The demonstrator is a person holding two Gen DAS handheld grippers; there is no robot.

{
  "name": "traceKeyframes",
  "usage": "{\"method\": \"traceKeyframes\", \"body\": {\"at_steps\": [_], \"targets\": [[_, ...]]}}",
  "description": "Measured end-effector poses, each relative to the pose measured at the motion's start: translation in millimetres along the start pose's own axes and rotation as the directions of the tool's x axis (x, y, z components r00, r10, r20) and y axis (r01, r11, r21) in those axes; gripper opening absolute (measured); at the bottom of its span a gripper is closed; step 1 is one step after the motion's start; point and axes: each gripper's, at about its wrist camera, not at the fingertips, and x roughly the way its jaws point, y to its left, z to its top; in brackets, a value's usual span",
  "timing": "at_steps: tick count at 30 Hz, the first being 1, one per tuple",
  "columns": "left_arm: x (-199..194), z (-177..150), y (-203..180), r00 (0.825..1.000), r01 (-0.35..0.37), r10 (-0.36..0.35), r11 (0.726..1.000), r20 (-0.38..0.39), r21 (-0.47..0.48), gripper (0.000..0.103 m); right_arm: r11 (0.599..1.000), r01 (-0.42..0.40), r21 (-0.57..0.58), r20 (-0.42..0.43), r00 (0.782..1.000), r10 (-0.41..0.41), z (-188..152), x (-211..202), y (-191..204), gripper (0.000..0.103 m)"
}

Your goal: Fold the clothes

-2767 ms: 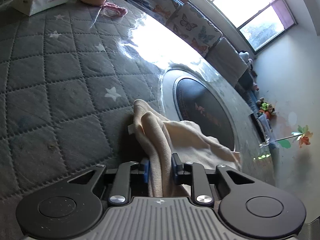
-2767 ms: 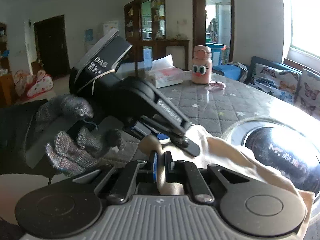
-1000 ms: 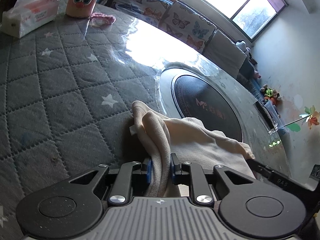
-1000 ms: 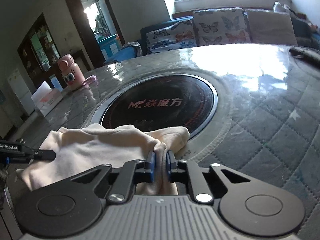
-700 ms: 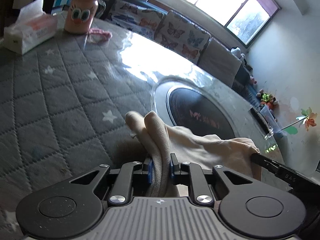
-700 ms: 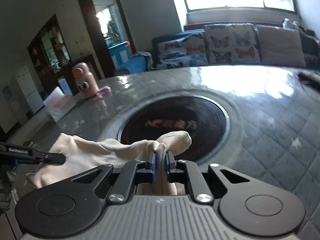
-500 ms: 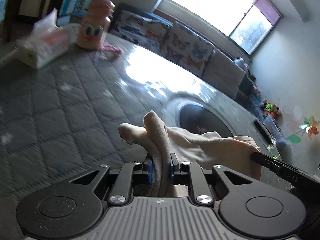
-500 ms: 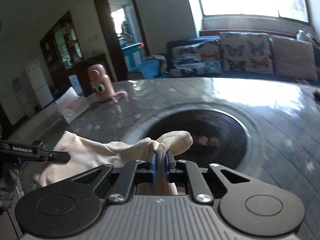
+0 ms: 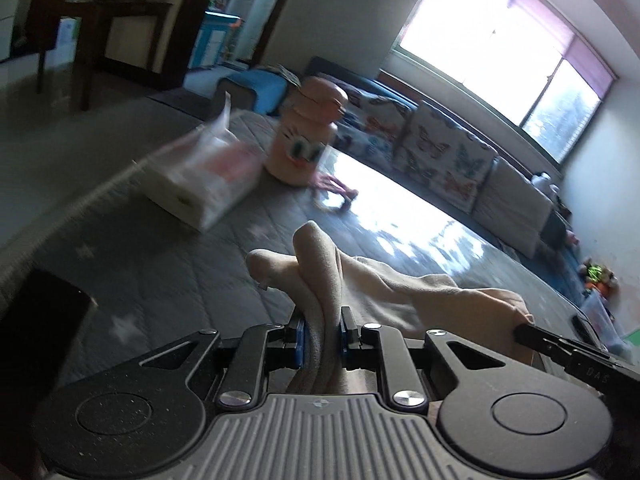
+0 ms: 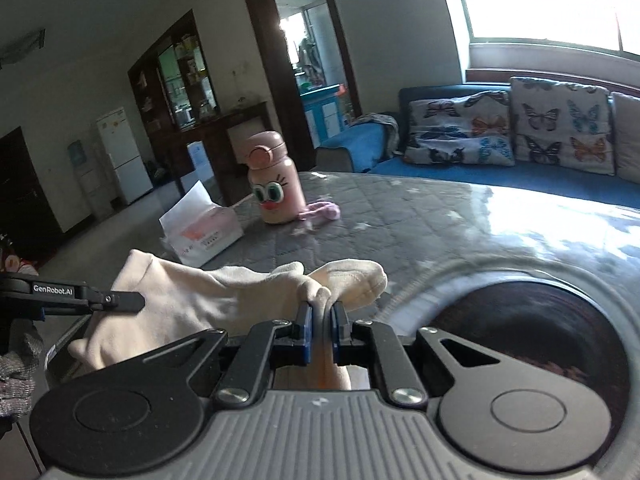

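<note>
A cream-coloured garment (image 9: 384, 292) hangs stretched between both grippers above the grey quilted table (image 9: 168, 272). My left gripper (image 9: 322, 334) is shut on a bunched corner of it. The other corner is pinched in my right gripper (image 10: 320, 332), whose jaws are shut on the cloth (image 10: 192, 300). In the left wrist view the right gripper's finger (image 9: 560, 346) shows at the right edge, touching the cloth. In the right wrist view the left gripper's finger (image 10: 92, 300) shows at the left, with a gloved hand (image 10: 16, 364) below it.
A pink cartoon-faced bottle (image 10: 274, 180) and a tissue box (image 10: 204, 232) stand at the table's far side, with a pink strap (image 10: 320, 212) beside the bottle. A round black cooktop (image 10: 532, 340) is set into the table. A sofa with butterfly cushions (image 10: 516, 136) lies beyond.
Both grippers have risen and tilted up with the garment held between them; the cloth has lifted off the table and the far room has come into view.
</note>
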Motion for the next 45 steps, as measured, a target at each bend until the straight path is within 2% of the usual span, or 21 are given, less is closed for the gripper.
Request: {"method": "traceKeyframes", "body": {"at_steps": [5,11,14,16,18,21,26,30,34,41,45], "targets": [[8.7,11.2,11.8,0.999,-0.037,0.037,0.999,0.009,-0.004,0.018,1.0,-0.018,0.017,-0.004,1.0,0.018,10.6,31.5,4.7,0.008],[41.3,3.8,31.8,0.994,-0.092,0.091,0.996,-0.069,-0.011,0.02,0.999,0.017,0.048,-0.066,0.998,-0.014,6.7,68.9,-7.1,0.009],[42.7,0.4,37.3,0.99,-0.12,0.119,0.993,-0.077,-0.006,0.029,0.998,0.064,0.028,-0.091,0.994,-0.061,3.5,78.1,-9.7,0.013],[35.9,2.6,36.6,0.99,-0.134,0.135,0.991,-0.046,0.015,0.038,0.996,0.09,-0.002,-0.085,0.992,-0.09,2.5,77.0,-8.0,0.014],[28.8,6.4,31.4,0.99,-0.143,0.143,0.989,-0.006,0.039,0.039,0.994,0.104,-0.018,-0.06,0.993,-0.105,6.1,77.2,-3.2,0.014],[31.7,10.9,19.9,0.994,-0.109,0.109,0.992,0.004,0.067,0.039,0.998,0.059,-0.012,-0.06,0.996,-0.06,11.2,81.8,2.8,0.014],[58.9,9.8,1.5,0.998,-0.052,0.056,0.995,-0.04,0.08,0.037,1.0,0.003,-0.017,-0.111,0.994,-0.005,7.2,104.4,12.9,0.014],[84.8,9.7,-2.4,0.997,-0.036,0.04,0.997,-0.072,0.066,0.037,1.0,-0.007,-0.006,-0.14,0.99,0.006,4.9,120.9,11.8,0.014],[100.1,10.3,-1.5,0.995,-0.051,0.055,0.997,-0.086,0.05,0.037,1.0,-0.003,0.011,-0.156,0.988,0.005,2.2,134.9,5.6,0.012],[103.0,9.1,-0.9,0.994,-0.062,0.066,0.997,-0.083,0.054,0.038,1.0,-0.014,-0.006,-0.145,0.989,0.013,3.9,128.8,8.0,0.013],[87.8,5.5,-5.3,0.996,-0.046,0.051,0.997,-0.07,0.069,0.04,0.998,-0.049,-0.048,-0.15,0.988,0.041,2.9,114.0,17.9,0.024]]}}
